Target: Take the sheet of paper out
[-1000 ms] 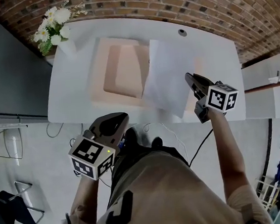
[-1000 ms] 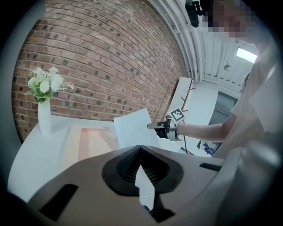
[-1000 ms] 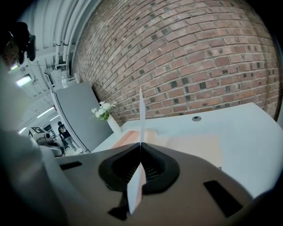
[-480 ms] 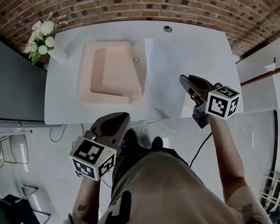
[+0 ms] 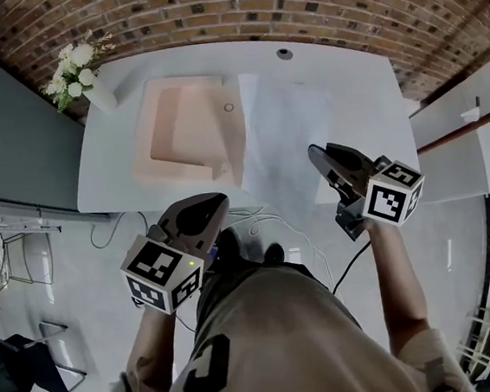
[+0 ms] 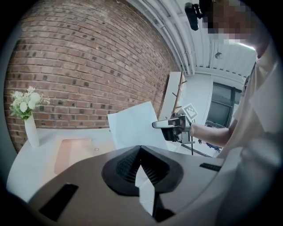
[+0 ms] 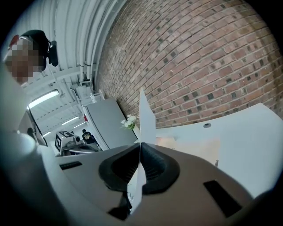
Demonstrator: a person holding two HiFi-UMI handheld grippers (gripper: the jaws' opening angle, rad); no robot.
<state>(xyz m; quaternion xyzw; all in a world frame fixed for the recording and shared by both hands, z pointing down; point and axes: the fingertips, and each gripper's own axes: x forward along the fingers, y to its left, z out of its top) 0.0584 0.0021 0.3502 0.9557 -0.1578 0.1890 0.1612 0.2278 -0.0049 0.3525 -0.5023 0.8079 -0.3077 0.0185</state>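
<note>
The white sheet of paper [image 5: 278,135] hangs over the white table [image 5: 356,92], just right of the flat pink folder [image 5: 182,132]. My right gripper [image 5: 314,153] is shut on the sheet's near right corner. In the right gripper view the sheet [image 7: 147,119] stands edge-on out of the closed jaws of the right gripper [image 7: 140,143]. My left gripper [image 5: 215,201] is off the table's near edge, apart from sheet and folder, with its jaws together. In the left gripper view a white sliver lies behind the left gripper's [image 6: 140,148] tips, and the sheet [image 6: 132,126] is ahead.
A white vase of flowers [image 5: 75,69] stands at the table's far left corner. A small round cable hole [image 5: 283,54] sits near the far edge. A brick wall runs behind the table, and cables lie on the floor by the person's feet.
My right gripper has drawn back and up toward the near edge with the sheet, which now lies beside the folder, not over its right edge. My left gripper has also moved.
</note>
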